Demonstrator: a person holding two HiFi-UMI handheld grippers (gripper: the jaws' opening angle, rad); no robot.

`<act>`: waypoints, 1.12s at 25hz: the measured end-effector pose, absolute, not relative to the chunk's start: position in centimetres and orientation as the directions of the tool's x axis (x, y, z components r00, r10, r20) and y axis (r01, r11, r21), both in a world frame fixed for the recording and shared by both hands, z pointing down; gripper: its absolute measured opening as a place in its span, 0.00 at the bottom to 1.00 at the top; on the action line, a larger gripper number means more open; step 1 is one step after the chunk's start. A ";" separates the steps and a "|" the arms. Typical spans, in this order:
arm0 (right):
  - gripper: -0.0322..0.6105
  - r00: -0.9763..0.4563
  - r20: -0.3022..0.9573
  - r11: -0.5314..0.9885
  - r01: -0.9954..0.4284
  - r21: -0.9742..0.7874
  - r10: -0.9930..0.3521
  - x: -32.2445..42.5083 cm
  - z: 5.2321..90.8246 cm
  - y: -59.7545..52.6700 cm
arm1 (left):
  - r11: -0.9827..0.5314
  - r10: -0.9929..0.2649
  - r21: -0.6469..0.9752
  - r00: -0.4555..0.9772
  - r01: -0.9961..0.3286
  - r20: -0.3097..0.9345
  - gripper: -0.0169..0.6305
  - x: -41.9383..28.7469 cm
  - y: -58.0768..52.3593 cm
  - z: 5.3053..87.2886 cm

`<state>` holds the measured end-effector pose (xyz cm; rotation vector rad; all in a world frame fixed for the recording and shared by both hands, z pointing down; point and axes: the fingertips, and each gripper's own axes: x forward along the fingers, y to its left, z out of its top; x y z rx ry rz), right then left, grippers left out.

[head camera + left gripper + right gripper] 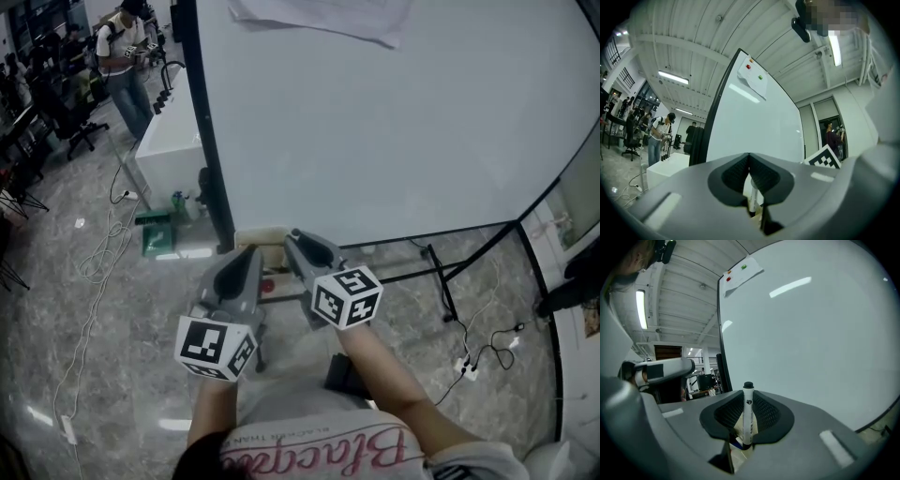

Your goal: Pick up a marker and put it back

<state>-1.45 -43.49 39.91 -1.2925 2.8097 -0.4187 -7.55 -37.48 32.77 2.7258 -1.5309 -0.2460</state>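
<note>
A white marker with a black cap (747, 411) stands upright between the pads of my right gripper (748, 399), which is shut on it. In the head view the right gripper (296, 238) points at the bottom left corner of the big whiteboard (375, 122), over a pale tray (261, 236). The marker itself is hidden there. My left gripper (249, 253) sits just left of it, also aimed at the tray. In the left gripper view its jaws (749, 158) meet at the tips. A thin white object (753, 197) shows through the gap below them, too unclear to name.
The board's black stand legs (441, 281) run along the marble floor to the right, with a power strip and cables (466, 367). A white counter (169, 155) and a green item (155, 234) stand left of the board. A person (122, 56) is at the far left. Paper (743, 273) is pinned on the board.
</note>
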 end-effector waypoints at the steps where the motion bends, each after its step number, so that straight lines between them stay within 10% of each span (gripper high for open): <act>1: 0.15 -0.655 0.108 0.615 -0.745 -0.260 -0.748 -1.5 40.5 -43.6 | -0.523 -0.849 0.085 0.510 -0.848 -0.134 0.02 -7.6 -37.5 32.8; 21: 0.30 -0.646 0.120 0.620 -0.760 -0.196 -0.754 -1.0 39.6 -44.0 | -0.510 -0.859 0.114 0.498 -0.853 -0.119 0.02 -8.1 -38.6 33.4; 28: 0.14 -0.602 0.017 0.599 -0.797 -0.074 -0.799 1.5 34.5 -40.6 | -0.527 -0.849 0.112 0.515 -0.842 -0.117 0.02 -7.6 -38.6 33.5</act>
